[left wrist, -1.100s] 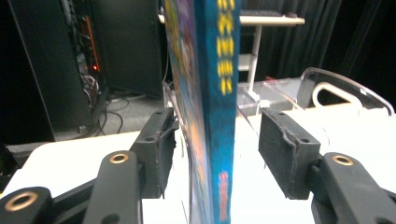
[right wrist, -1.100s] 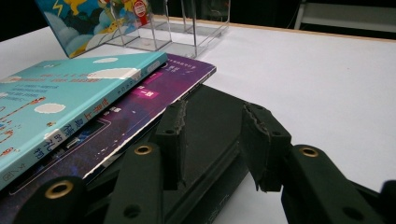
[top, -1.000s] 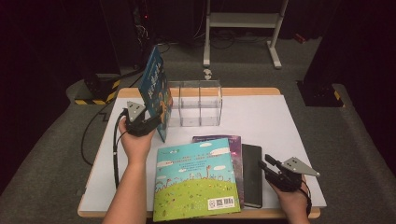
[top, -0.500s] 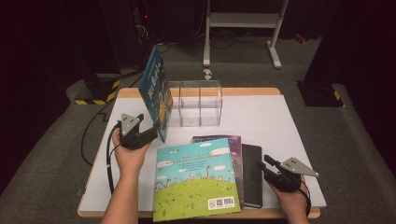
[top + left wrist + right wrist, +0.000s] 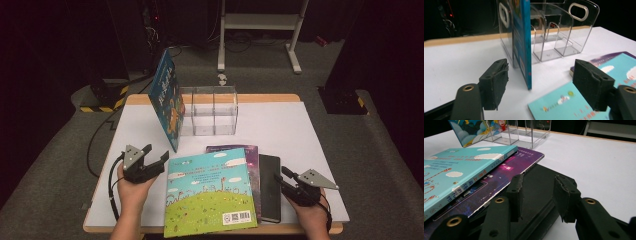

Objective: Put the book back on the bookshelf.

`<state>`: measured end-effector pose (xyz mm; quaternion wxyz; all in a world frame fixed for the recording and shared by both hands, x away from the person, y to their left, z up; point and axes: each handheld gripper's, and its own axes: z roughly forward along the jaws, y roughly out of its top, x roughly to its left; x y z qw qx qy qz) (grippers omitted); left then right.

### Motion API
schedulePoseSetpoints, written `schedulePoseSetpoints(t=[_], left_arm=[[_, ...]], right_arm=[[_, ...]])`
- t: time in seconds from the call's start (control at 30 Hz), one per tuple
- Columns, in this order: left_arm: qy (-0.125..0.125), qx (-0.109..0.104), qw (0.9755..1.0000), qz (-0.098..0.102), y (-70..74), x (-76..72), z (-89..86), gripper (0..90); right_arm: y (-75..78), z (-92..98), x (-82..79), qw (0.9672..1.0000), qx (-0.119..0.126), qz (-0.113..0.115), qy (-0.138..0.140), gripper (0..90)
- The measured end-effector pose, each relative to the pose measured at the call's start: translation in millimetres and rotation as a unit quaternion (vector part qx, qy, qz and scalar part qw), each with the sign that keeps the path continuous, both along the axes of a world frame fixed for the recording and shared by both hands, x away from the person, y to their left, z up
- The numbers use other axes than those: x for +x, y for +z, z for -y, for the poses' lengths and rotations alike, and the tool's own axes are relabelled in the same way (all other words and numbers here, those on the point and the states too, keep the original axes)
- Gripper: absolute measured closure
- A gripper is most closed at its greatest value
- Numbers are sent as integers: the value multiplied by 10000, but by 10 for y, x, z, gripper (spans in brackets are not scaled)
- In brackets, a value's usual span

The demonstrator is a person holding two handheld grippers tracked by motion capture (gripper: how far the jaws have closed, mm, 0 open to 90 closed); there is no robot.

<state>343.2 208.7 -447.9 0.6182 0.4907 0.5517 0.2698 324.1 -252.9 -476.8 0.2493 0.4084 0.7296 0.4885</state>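
We see the left tongs (image 5: 159, 159) low over the worktop (image 5: 280, 125), their jaws having just been opening, wide apart with nothing gripped. The blue book (image 5: 167, 102) leans upright against the clear rack (image 5: 209, 111), just ahead of them. Our right tongs (image 5: 282, 179) rest partly open over the black book (image 5: 270, 187), not pressing it, beside the green book (image 5: 210, 192) atop the purple book (image 5: 251, 161).
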Motion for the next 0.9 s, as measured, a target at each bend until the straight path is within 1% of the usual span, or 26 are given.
schedulePoseSetpoints(t=[0.03, 0.07, 0.13, 0.2, 0.23, 0.27, 0.3, 0.37, 0.43, 0.5, 0.53, 0.57, 0.63, 0.7, 0.8, 0.87, 0.9], left_arm=[[-19, 50, 10000, -30, -36, -36, -20, 270], [-12, 9, 10000, -32, -54, -59, -20, 268], [-17, 73, 10000, -30, -102, -133, -34, 266], [-17, 42, 10000, 11, -136, -181, -37, 265], [-17, 42, 10000, 11, -136, -181, -37, 258], [-37, 136, 9999, -34, -185, -232, -29, 243], [-40, 209, 9998, -50, -203, -248, -25, 238], [-113, 307, 9994, -114, -261, -293, 0, 226], [-171, 349, 9990, -223, -323, -328, 26, 223], [-208, 365, 9987, -287, -411, -379, 47, 221], [-240, 366, 9983, -373, -437, -390, 61, 221], [-298, 371, 9979, -445, -455, -400, 79, 221], [-331, 394, 9976, -457, -467, -409, 90, 223], [-443, 396, 9963, -616, -519, -421, 131, 224], [-579, 440, 9949, -694, -552, -416, 171, 229], [-612, 419, 9947, -715, -559, -425, 192, 229], [-660, 464, 9939, -749, -561, -436, 191, 229]], right_arm=[[-1, -3, 0, 10000, -6, 6, 3, 594], [-2, -6, 0, 10000, -17, 9, 7, 593], [-4, -9, 2, 10000, -30, 23, 24, 591], [-6, -16, 1, 10000, -55, 14, 31, 589], [-7, -19, 2, 10000, -70, 17, 40, 589], [-7, -21, 3, 10000, -81, 20, 54, 587], [-6, -24, 2, 9999, -90, 19, 62, 585], [-3, -32, -4, 9999, -117, 29, 84, 582], [-1, -45, -12, 9998, -137, 28, 103, 579], [-2, -70, -18, 9997, -195, 37, 122, 575], [0, -88, -25, 9996, -248, 43, 128, 572], [4, -106, -31, 9995, -276, 54, 131, 571], [13, -137, -41, 9993, -335, 84, 154, 566], [23, -176, -54, 9989, -428, 131, 169, 558], [29, -217, -56, 9987, -451, 116, 202, 547], [33, -241, -60, 9985, -480, 116, 230, 542], [35, -248, -61, 9985, -482, 119, 236, 540]])
